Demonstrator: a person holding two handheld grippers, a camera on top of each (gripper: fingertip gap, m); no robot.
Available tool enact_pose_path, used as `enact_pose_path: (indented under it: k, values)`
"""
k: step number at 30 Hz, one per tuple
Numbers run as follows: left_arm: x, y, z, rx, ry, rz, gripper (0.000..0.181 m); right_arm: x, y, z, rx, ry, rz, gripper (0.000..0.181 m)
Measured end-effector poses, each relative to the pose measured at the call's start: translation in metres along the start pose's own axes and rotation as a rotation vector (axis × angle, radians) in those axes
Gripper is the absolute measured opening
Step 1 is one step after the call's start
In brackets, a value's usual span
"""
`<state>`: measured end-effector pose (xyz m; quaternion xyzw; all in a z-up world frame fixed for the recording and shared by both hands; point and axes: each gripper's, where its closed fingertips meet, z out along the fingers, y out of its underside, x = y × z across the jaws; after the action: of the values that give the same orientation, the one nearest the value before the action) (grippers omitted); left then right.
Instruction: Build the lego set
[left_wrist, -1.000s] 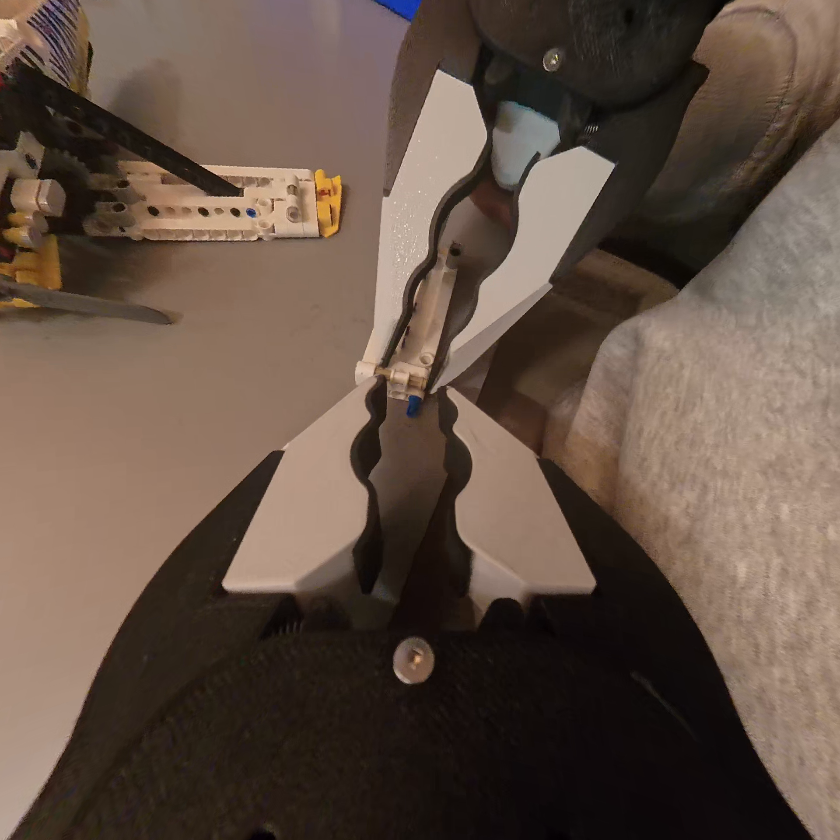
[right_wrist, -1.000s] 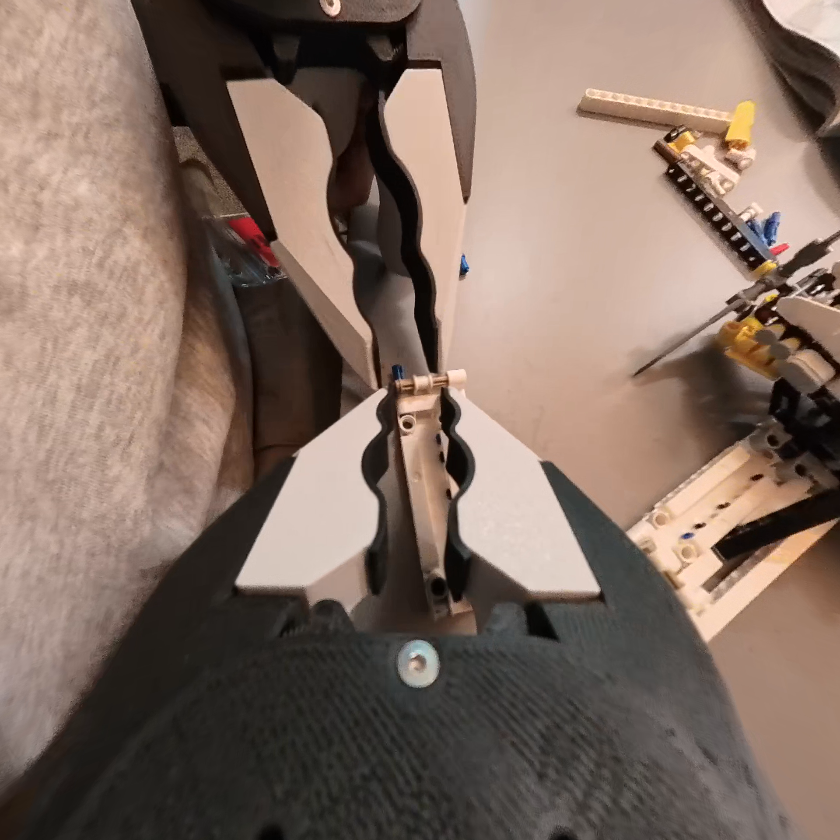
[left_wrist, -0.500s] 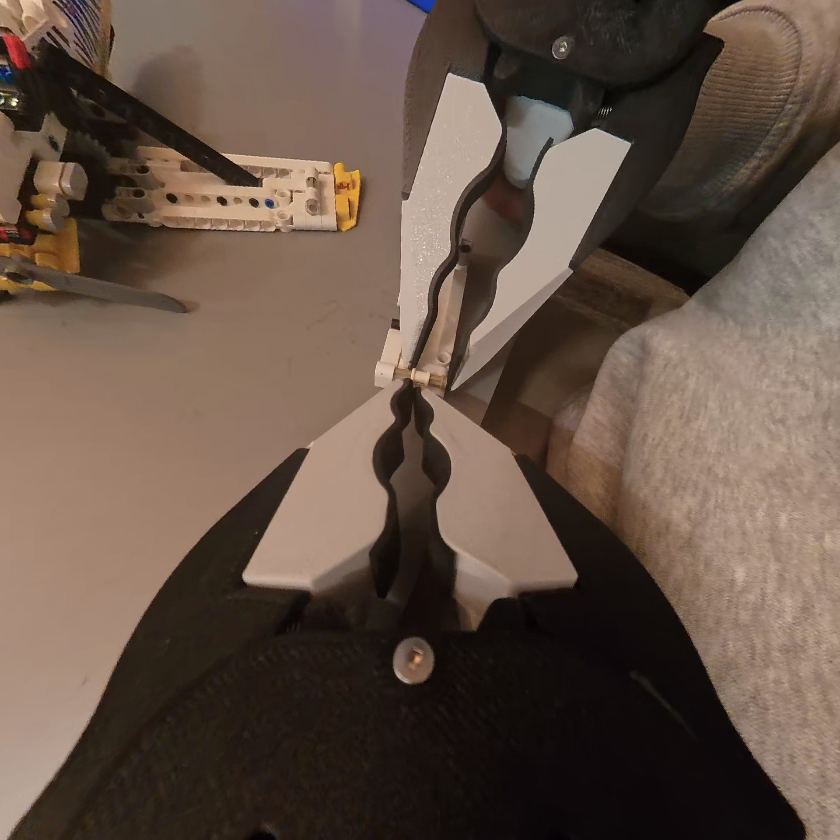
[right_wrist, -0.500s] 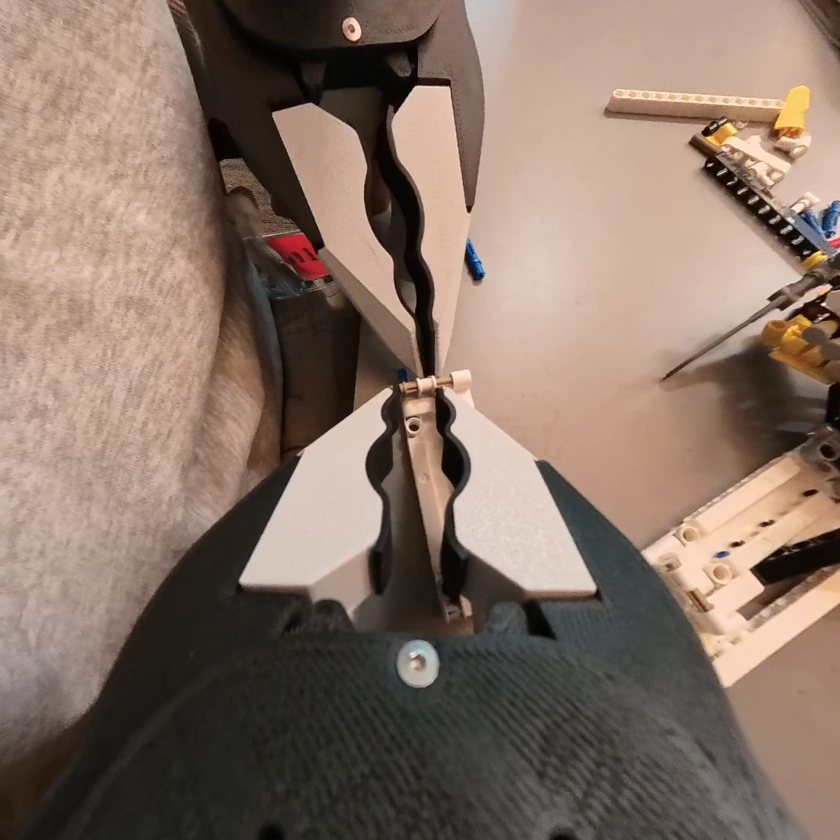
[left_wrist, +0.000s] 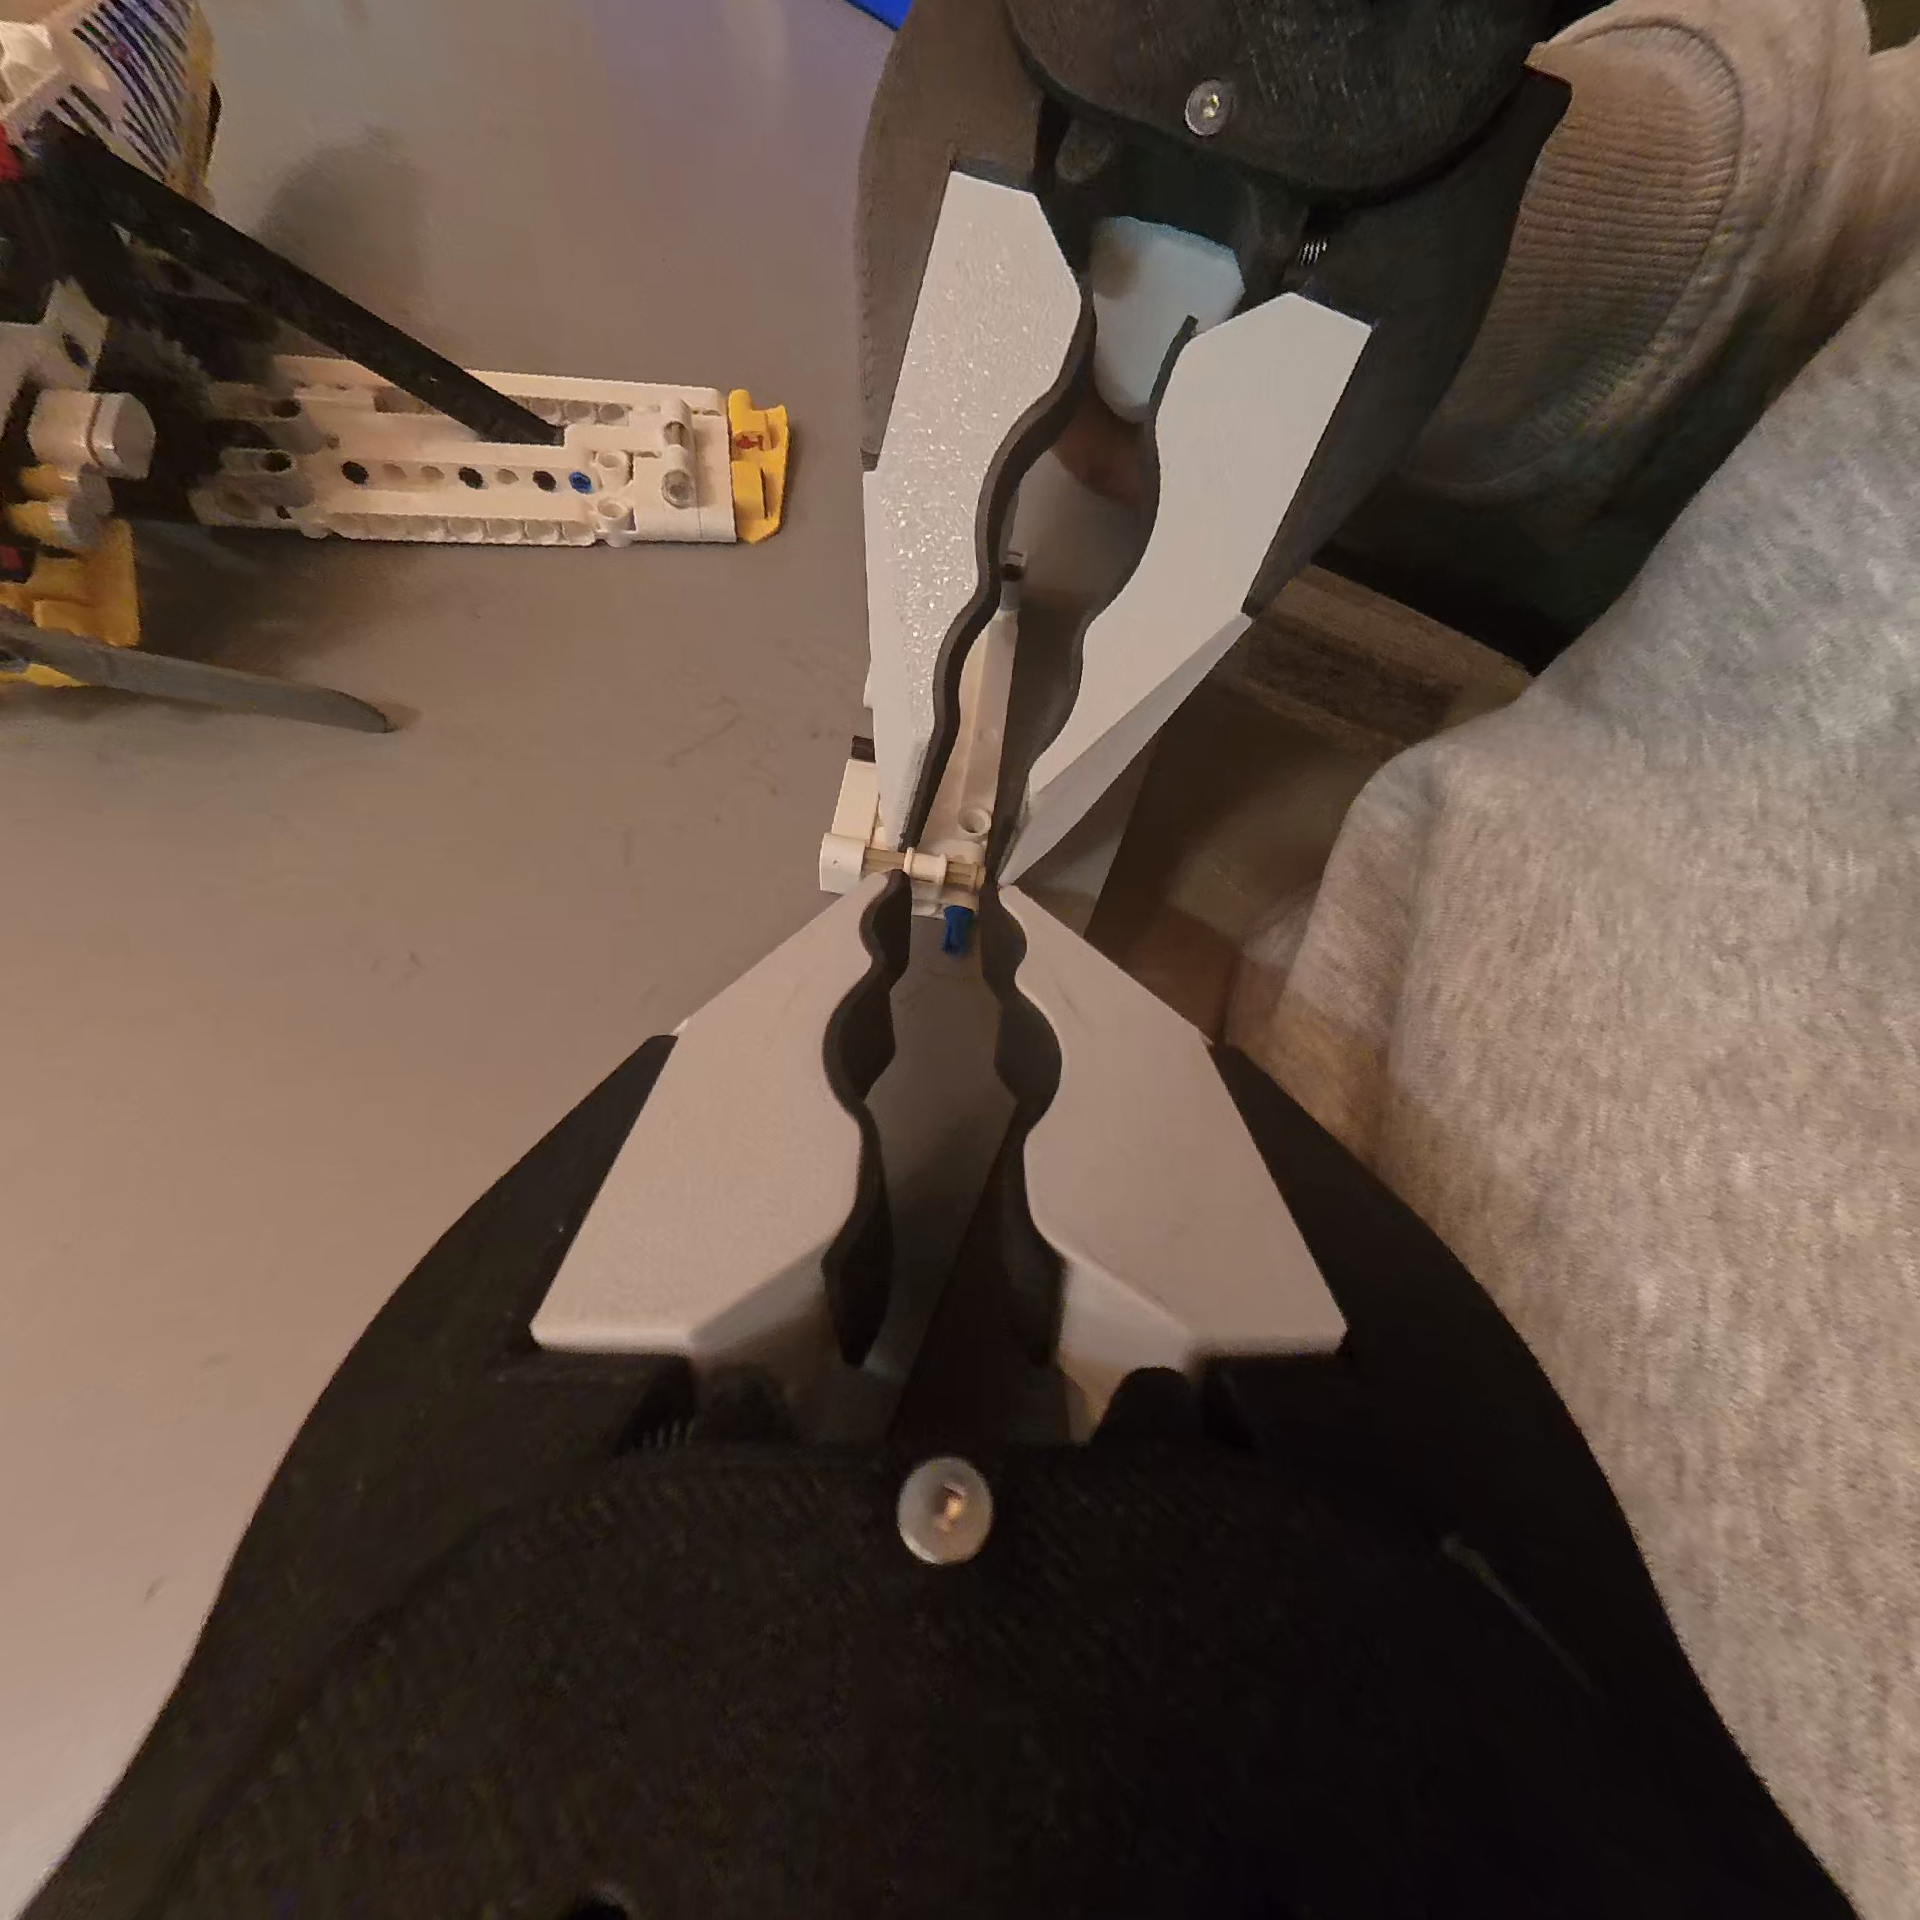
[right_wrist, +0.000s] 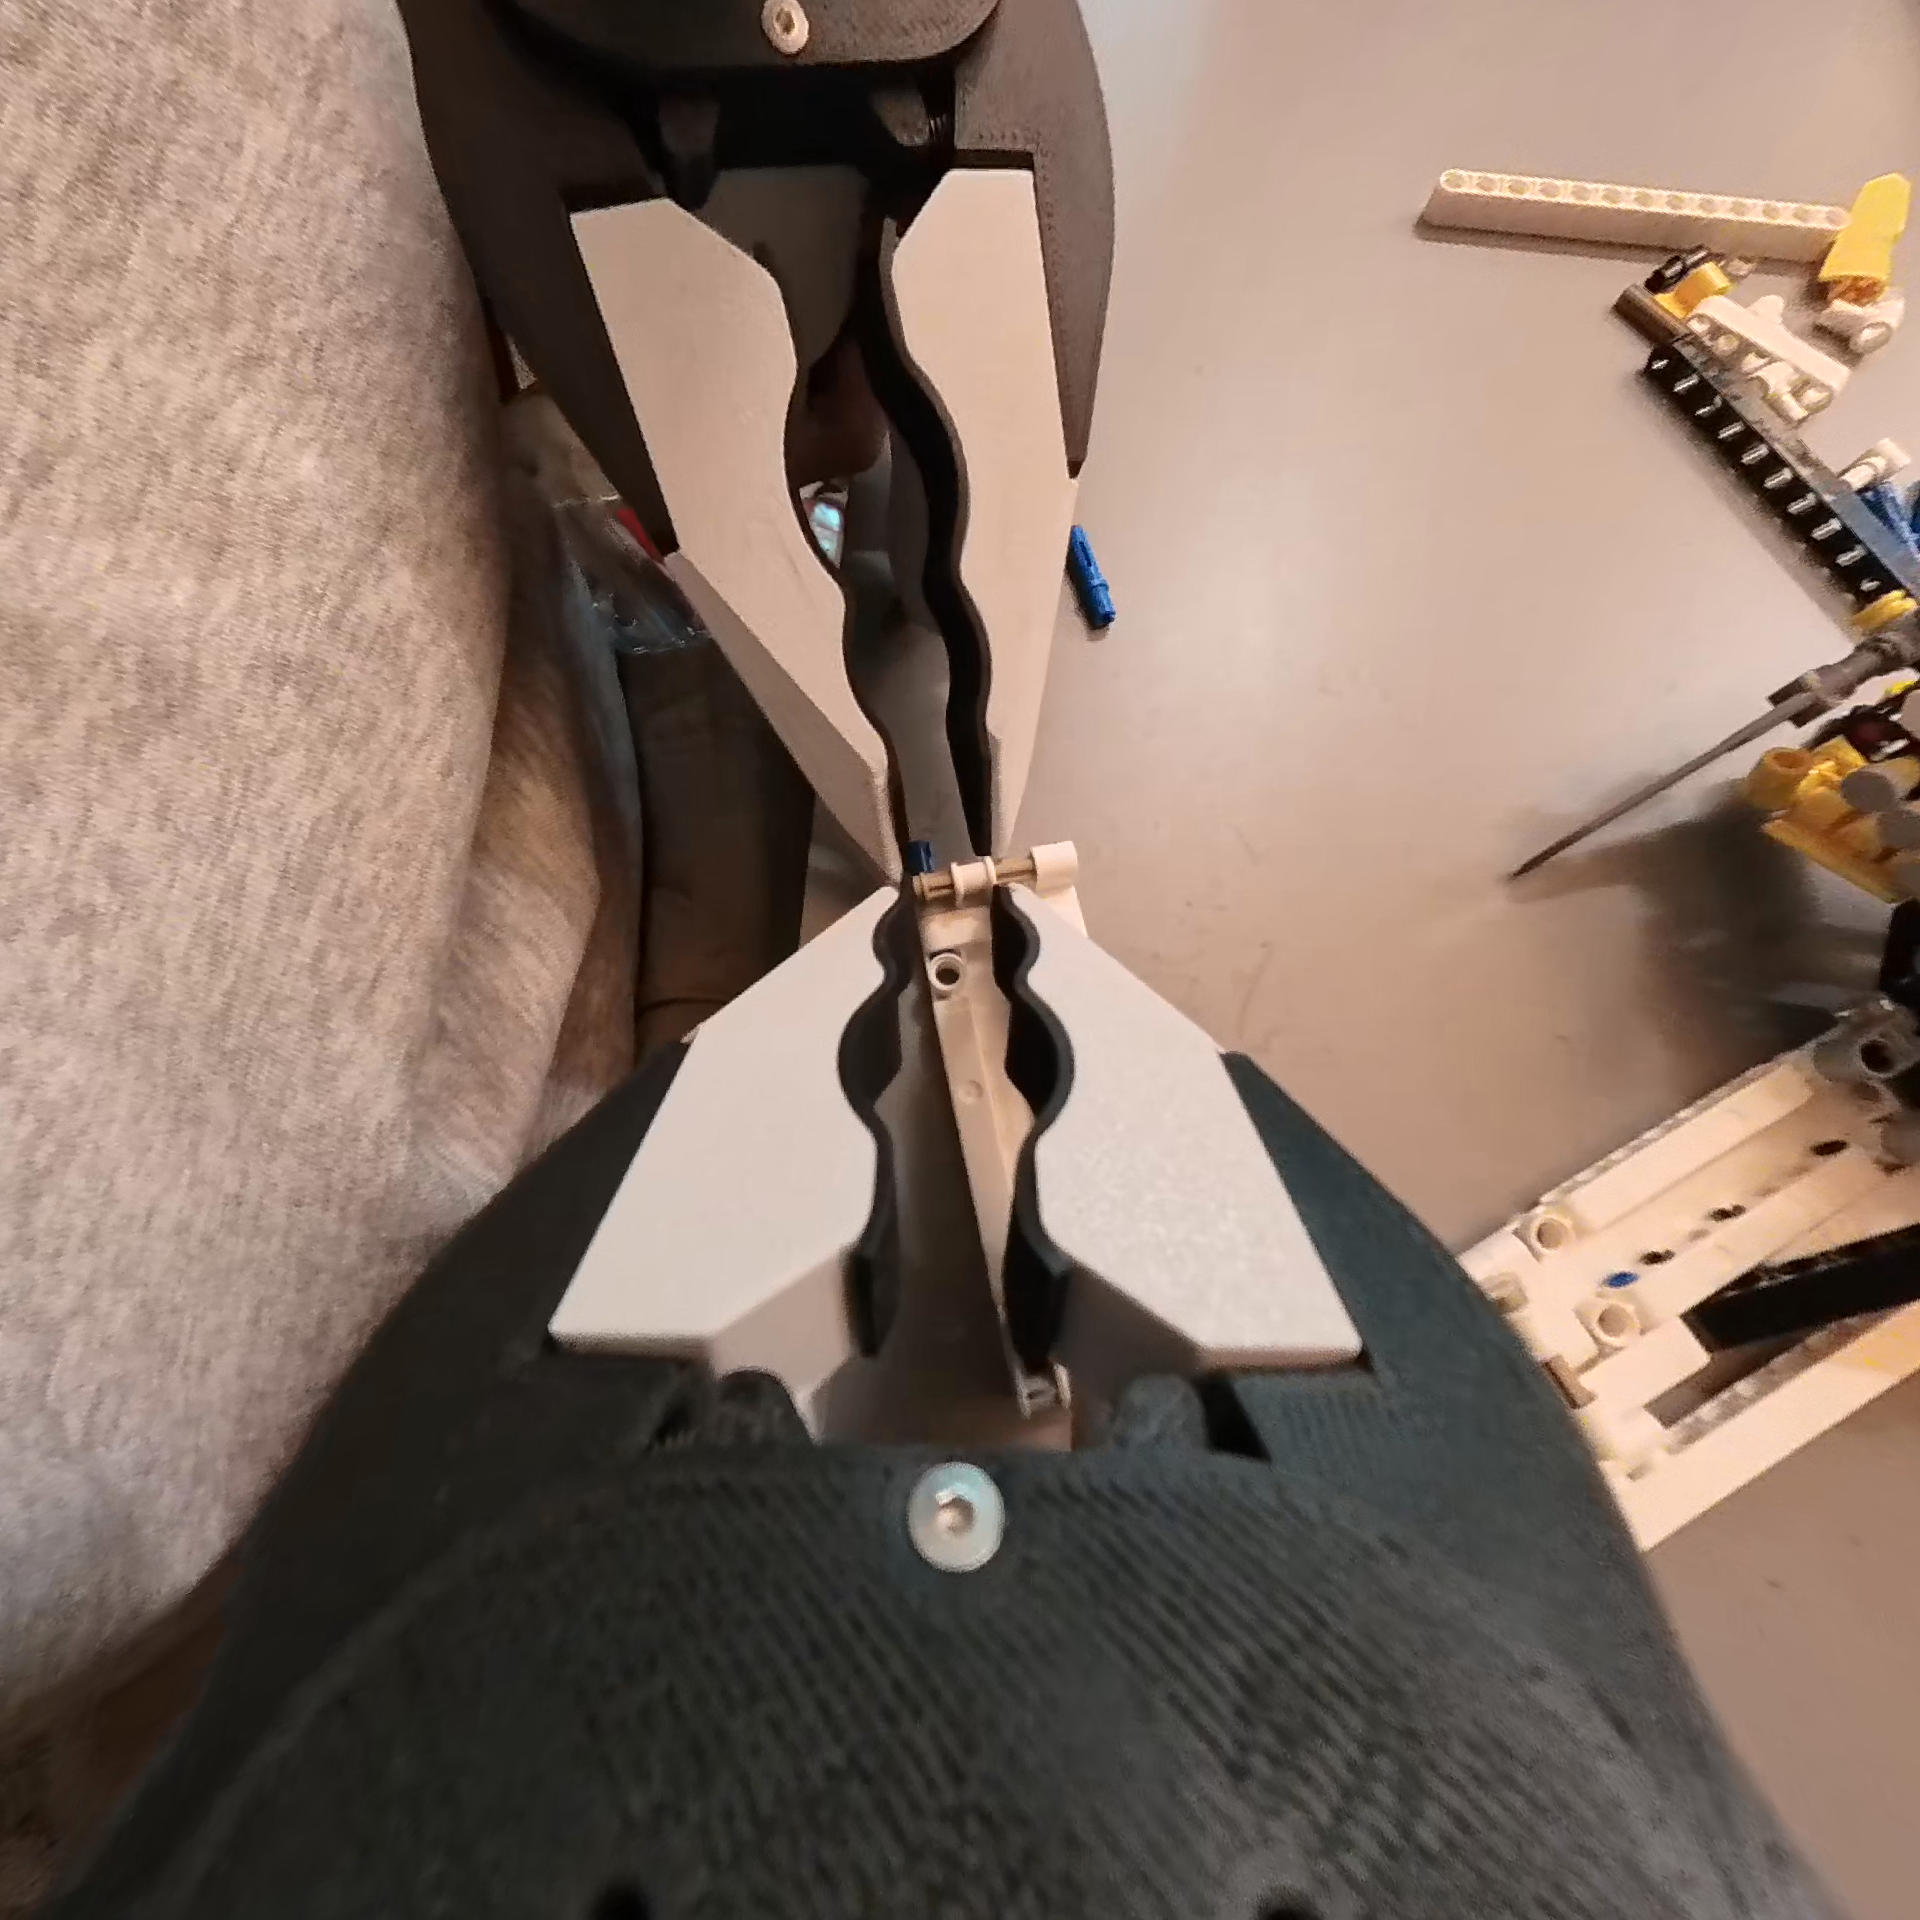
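My right tongs (right_wrist: 940, 894) clamp the long white lego beam (right_wrist: 971, 1091) above the grey surface's (right_wrist: 1351, 727) near edge; my left tongs (left_wrist: 940, 904) stand slightly parted around its small blue pin (left_wrist: 956, 925) (loosely, I judge). I'd squeeze squarely, then press straight in.

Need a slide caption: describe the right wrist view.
Right tool grips a white lego beam, meeting the left tool tip-to-tip.
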<state>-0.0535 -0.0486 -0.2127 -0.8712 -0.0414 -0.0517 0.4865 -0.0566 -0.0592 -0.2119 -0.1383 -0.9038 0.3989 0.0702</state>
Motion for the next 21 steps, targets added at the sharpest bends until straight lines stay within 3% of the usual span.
enact_pose_path:
  k: [21]
  values:
    - [-0.0037, -0.0013, 0.0012, 0.012, -0.045, 0.009, 0.004, 0.003, -0.0008, 0.0003, -0.027, -0.015, 0.016, 0.007]
